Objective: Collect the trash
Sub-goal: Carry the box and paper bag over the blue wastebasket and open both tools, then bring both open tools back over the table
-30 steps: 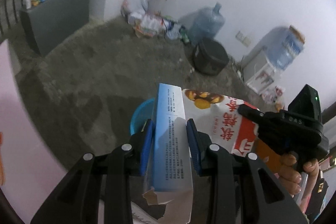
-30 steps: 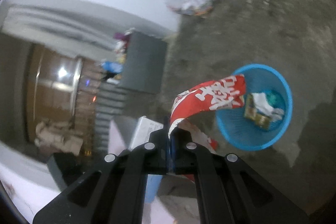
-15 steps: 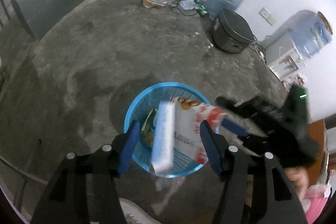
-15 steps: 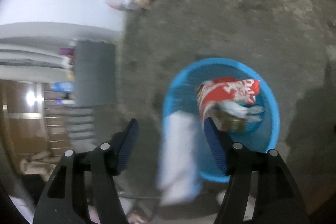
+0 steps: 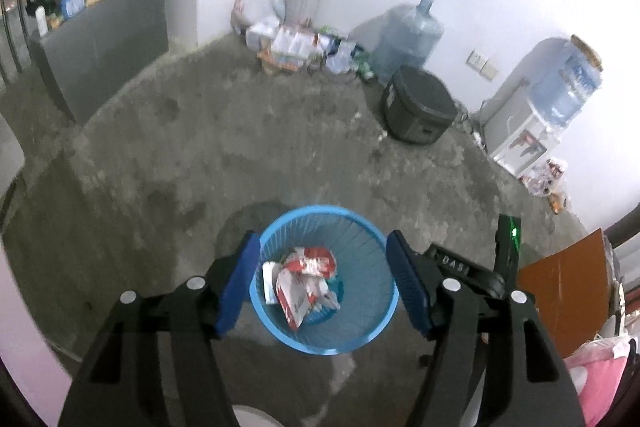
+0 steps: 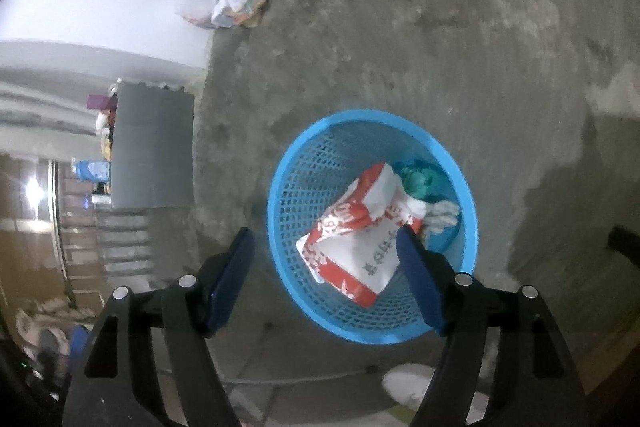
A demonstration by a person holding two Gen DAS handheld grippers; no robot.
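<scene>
A blue mesh basket [image 5: 376,239] [image 6: 304,187] stands on the concrete floor below both grippers. Inside it lie a red and white snack bag [image 6: 356,239] [image 5: 304,279], a white box [image 5: 270,283] on edge and some teal and white scraps [image 6: 424,183]. My left gripper [image 5: 322,281] hovers above the basket, its jaws still opening, with nothing between them. My right gripper [image 6: 326,277] also hangs over the basket, jaws opening and empty. The right gripper's black body [image 5: 472,267] shows at the right of the left wrist view.
A pile of bags and packets [image 5: 296,43] lies by the far wall beside a water jug [image 5: 408,39]. A black case [image 5: 418,105] and a water dispenser [image 5: 548,107] stand to the right. A grey cabinet [image 5: 100,39] is at the left. A white shoe [image 6: 412,383] is near the basket.
Both grippers opened and let go: the white and blue box fell from the left, the snack bag from the right. Both now lie in the basket.
</scene>
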